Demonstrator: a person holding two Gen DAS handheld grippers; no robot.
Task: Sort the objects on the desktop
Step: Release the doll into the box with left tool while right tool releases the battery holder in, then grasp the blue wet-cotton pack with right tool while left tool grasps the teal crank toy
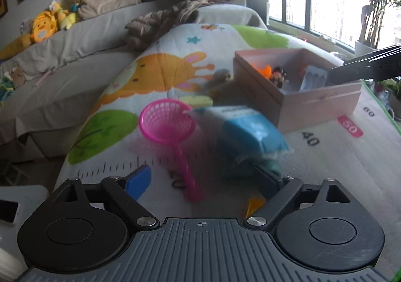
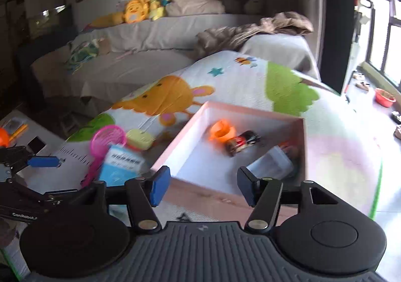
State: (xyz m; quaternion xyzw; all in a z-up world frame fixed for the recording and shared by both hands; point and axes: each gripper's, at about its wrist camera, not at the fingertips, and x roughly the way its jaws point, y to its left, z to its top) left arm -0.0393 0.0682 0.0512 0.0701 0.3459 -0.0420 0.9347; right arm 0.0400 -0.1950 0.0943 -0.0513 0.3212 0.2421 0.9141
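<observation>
Left wrist view: left claw spread wide around blue packet beside pink net scoop, likely mid-pickup, next closing then carrying to pink box; right claw apart, empty.

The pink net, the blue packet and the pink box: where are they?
Pink net (image 1: 166,120): left wrist view, on its mesh bowl.
Blue packet (image 1: 250,131): left wrist view, on its blue face.
Pink box (image 2: 250,110): right wrist view, on its far rim.
</observation>
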